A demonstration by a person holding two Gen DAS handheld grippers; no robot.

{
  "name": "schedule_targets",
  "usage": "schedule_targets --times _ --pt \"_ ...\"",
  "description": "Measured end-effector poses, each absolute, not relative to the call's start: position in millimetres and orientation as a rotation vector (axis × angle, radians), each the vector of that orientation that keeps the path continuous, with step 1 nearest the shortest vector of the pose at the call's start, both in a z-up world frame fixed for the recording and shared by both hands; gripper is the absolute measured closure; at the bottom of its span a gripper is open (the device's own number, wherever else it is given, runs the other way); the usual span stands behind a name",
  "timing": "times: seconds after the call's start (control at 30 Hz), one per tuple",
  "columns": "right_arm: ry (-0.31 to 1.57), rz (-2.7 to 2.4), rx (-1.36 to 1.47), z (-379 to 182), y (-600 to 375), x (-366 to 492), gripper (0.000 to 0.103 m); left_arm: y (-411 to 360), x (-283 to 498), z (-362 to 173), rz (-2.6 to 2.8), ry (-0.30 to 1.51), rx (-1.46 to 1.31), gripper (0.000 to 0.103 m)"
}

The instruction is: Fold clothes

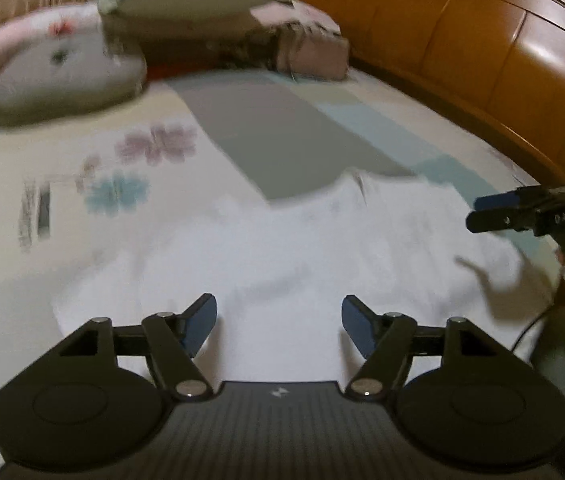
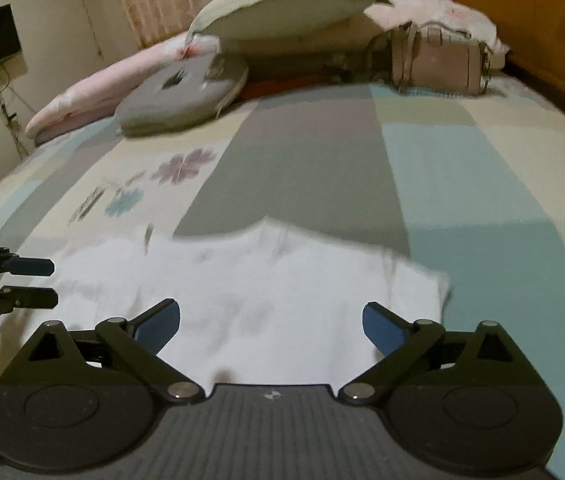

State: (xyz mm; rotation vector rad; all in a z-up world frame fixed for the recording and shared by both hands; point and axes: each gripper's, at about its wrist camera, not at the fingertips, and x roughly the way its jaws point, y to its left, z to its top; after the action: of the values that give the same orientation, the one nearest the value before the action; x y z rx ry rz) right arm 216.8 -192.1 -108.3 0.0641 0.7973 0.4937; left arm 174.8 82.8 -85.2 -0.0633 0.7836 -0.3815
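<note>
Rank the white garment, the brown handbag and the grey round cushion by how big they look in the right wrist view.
1. white garment, by far largest, though nearest the camera.
2. grey round cushion.
3. brown handbag, only slightly smaller; both lie far back, so this order is unsure.
</note>
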Motion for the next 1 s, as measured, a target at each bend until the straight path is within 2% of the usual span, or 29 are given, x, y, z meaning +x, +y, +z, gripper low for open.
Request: schedule_targets --times 0.13,0.23,0.4,0.5,0.53,0.57,0.6,0.63,0.67,0.7,0.77,0.83,0.93,1.0 --pt "0.826 0.423 0.104 -130.2 -204.7 202.7 0.003 95.8 143.1 -102.7 -0.369 0.821 -0.103 0.033" --pt "0.831 0.450 0.171 -125.5 -205.2 201.8 0.003 100.0 138.8 -86.9 -0.345 0.815 -0.124 0.033" --pt "0.842 0.606 0.319 -115.8 -191.7 209.5 0.000 93.0 166.3 -78.1 -0.440 0.781 -0.231 0.032" --pt "0.889 0.654 0.373 -126.1 -181.4 221.4 0.000 88.2 193.6 -93.4 -0.438 0.867 -0.288 0.029" --pt "0.905 0.637 0.364 -133.2 -180.8 226.5 0.003 88.5 200.7 -98.9 -0.404 0.883 -0.272 0.031" --pt "0.898 0.620 0.362 -137.3 -186.9 229.6 0.006 92.4 203.6 -101.6 -0.366 0.876 -0.245 0.041" --pt "0.882 0.608 0.368 -139.9 -195.5 231.7 0.011 100.2 205.2 -102.7 -0.361 0.868 -0.269 0.042" --pt "0.877 0.602 0.402 -140.7 -206.8 233.6 0.012 110.2 207.0 -102.3 -0.355 0.869 -0.311 0.040" --pt "0.874 0.587 0.437 -139.2 -218.1 235.4 0.012 115.8 207.8 -100.9 -0.328 0.871 -0.309 0.045" --pt "0.863 0.563 0.449 -135.9 -227.1 236.2 0.012 120.2 208.0 -99.0 -0.306 0.873 -0.307 0.045" --pt "0.847 0.473 0.407 -127.6 -236.3 235.3 0.005 120.9 205.4 -91.8 -0.299 0.868 -0.301 0.042" --pt "0.839 0.481 0.414 -122.2 -241.3 232.3 0.005 115.0 202.4 -84.8 -0.307 0.857 -0.276 0.034" --pt "0.832 0.503 0.403 -120.6 -235.1 232.5 0.002 98.9 198.2 -75.0 -0.409 0.817 -0.238 0.032" --pt "0.837 0.496 0.374 -123.0 -227.7 236.9 0.002 87.8 202.7 -73.6 -0.471 0.799 -0.227 0.027"
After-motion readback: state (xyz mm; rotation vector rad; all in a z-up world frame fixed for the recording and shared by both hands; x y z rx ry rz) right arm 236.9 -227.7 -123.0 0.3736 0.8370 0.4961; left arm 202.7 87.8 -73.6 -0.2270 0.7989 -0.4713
